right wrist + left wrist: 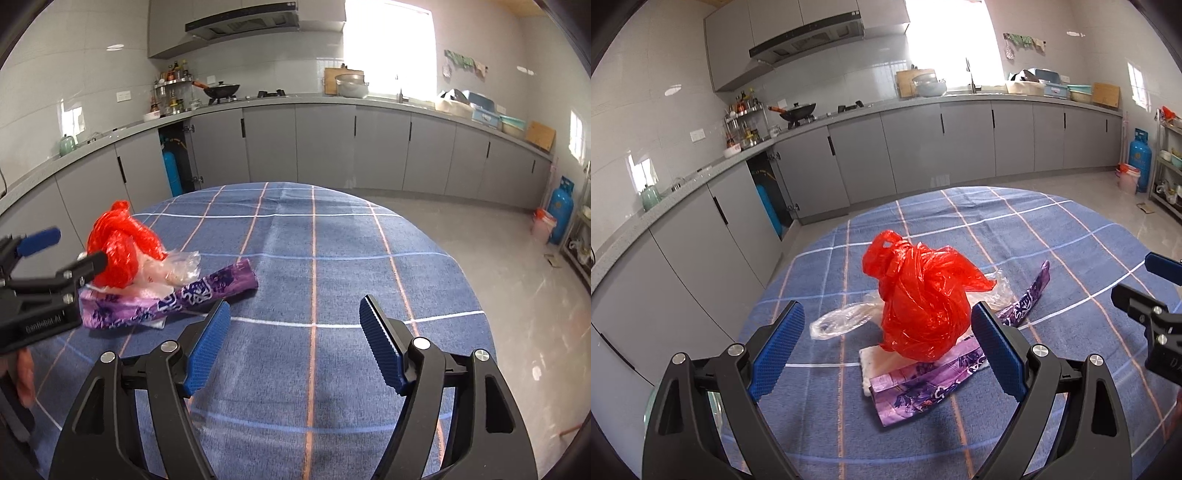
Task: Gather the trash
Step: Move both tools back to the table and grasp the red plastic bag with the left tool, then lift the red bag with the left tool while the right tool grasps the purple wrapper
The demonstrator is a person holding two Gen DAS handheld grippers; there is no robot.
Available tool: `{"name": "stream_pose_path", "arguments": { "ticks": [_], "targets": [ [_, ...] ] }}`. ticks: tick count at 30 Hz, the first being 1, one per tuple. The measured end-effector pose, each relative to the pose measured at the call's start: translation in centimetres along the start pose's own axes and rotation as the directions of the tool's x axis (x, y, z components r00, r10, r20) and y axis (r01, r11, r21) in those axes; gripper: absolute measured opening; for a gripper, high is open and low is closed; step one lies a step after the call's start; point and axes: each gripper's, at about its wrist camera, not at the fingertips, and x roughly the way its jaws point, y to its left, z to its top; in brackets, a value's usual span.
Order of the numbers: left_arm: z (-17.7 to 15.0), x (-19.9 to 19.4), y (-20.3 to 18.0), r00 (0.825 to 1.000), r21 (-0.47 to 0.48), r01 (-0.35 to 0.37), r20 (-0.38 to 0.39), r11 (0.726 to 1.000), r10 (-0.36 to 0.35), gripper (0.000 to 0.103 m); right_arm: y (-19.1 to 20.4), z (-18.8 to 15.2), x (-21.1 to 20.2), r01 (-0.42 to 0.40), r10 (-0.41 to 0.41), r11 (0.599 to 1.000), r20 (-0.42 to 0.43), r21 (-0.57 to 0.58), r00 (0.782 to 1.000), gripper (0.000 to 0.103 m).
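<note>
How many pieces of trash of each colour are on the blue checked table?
Red crumpled plastic bag: 1
Clear crinkled plastic bag: 1
Purple printed plastic wrappers: 2
White flat paper tissue: 1
Total: 5

We found the trash heaped together on the table [1052, 236], toward its left edge. The knotted bag [923, 295] sat on top of the long wrapper [923, 391], with the crumpled film [838, 321] pressed against its left side. Our left gripper [886, 350] flanked the bag; our right gripper [291, 339] hung over bare table nearer the middle.
</note>
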Motion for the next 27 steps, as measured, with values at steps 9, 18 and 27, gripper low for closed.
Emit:
{"name": "stream_pose_path", "arguments": {
  "ticks": [9, 18, 27],
  "targets": [
    [-0.5, 1.1, 0.1, 0.994, -0.003, 0.096, -0.059, 0.995, -0.096, 0.024, 1.4, 1.1, 1.0, -0.024, 0.024, 1.0, -0.02, 0.019, 1.0, 0.075],
    [-0.9, -0.5, 1.8, 0.994, -0.016, 0.105, -0.016, 0.994, -0.106, 0.011, 3.0, 0.9, 1.4, -0.033, 0.033, 0.999, -0.039, 0.003, 0.999, 0.076],
    [-1.1, -2.9, 4.4, 0.996, -0.048, 0.084, 0.031, 0.995, -0.082, 0.009, 4.6, 1.1, 1.7, -0.056, 0.057, 0.998, -0.047, 0.015, 0.997, 0.076]
  ]
}}
